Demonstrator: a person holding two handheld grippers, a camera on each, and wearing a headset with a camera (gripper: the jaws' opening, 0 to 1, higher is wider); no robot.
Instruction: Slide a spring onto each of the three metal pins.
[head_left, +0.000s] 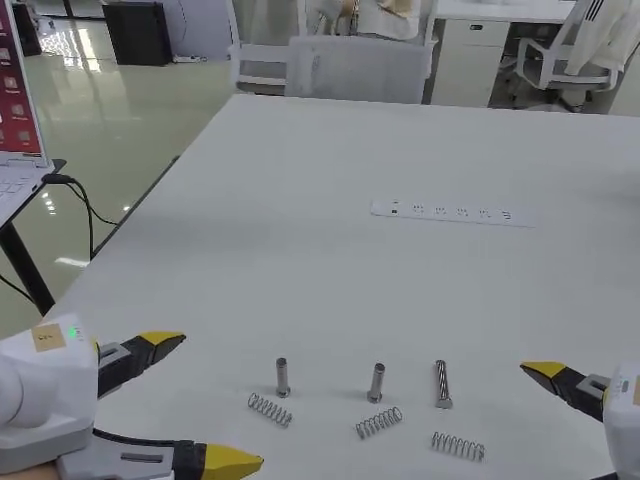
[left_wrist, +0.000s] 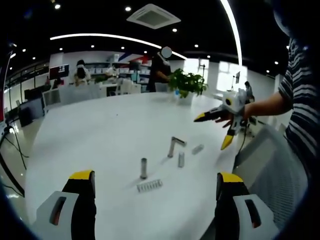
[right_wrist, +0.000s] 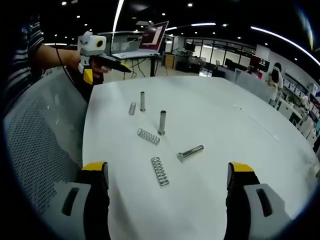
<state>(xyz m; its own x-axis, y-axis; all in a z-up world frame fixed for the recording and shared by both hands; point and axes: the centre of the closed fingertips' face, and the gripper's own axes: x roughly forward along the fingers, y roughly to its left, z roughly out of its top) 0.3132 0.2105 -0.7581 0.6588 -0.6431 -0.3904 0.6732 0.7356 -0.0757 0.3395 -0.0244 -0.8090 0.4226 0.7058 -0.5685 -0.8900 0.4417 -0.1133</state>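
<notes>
Left gripper and right gripper: jaws spread, empty. Rightmost spring lies flat by the surface's near edge, axis roughly along the right jaws, which are nearer.

My head view looks down on the table from its near edge, while both gripper views face each other low across the shared pins.

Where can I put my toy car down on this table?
The wide bare stretch of table between the power strip and the pins is free, and so is the far end behind the strip. The front edge is crowded: pins, springs, left gripper and right gripper.
</notes>
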